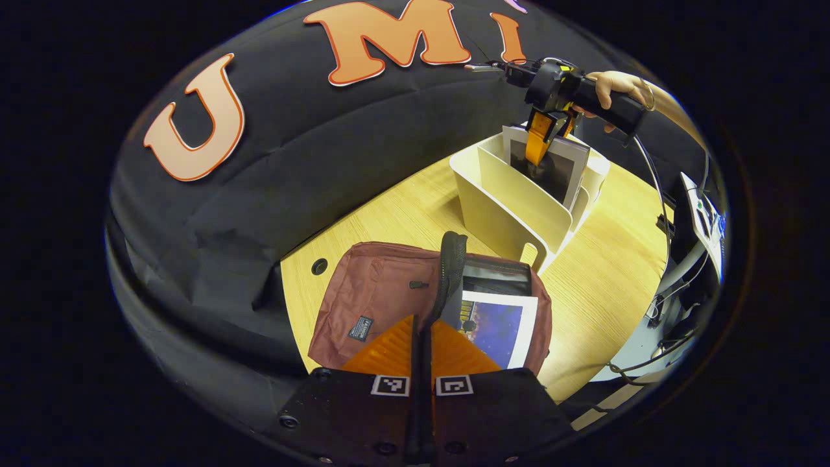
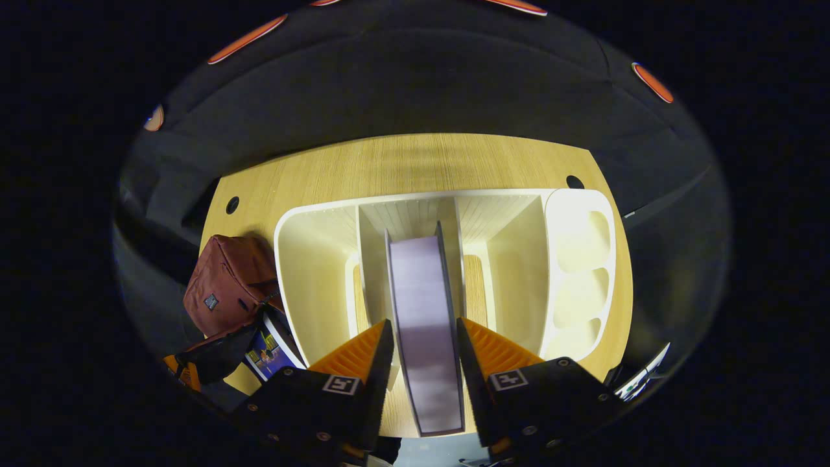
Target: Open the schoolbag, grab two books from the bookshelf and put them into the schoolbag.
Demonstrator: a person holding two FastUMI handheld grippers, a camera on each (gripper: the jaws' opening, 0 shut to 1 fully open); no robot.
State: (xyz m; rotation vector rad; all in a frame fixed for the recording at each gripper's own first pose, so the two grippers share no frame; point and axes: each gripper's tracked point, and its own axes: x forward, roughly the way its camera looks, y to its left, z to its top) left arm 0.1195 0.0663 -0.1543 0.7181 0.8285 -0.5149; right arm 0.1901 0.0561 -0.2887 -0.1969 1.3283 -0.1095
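Orange fingers of the right gripper point(image 2: 425, 363) are being closed around a book point(image 2: 425, 324), whose edges are flanked on both sides; firm contact cannot be told. Beyond them, the book is being kept upright in the white bookshelf point(image 2: 311, 272), long axis running away from the gripper. A loose pinch could let it slip or snag a divider. Off to the left, the schoolbag point(image 1: 376, 298) is being held open by its strap, pinched in the left gripper point(image 1: 421, 353); another book point(image 1: 499, 327) is already lying inside.

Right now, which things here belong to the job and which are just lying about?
Job: schoolbag, open; book in it; second book between right tool fingers; bookshelf; left tool on bag strap.

Lying about: cables, table.
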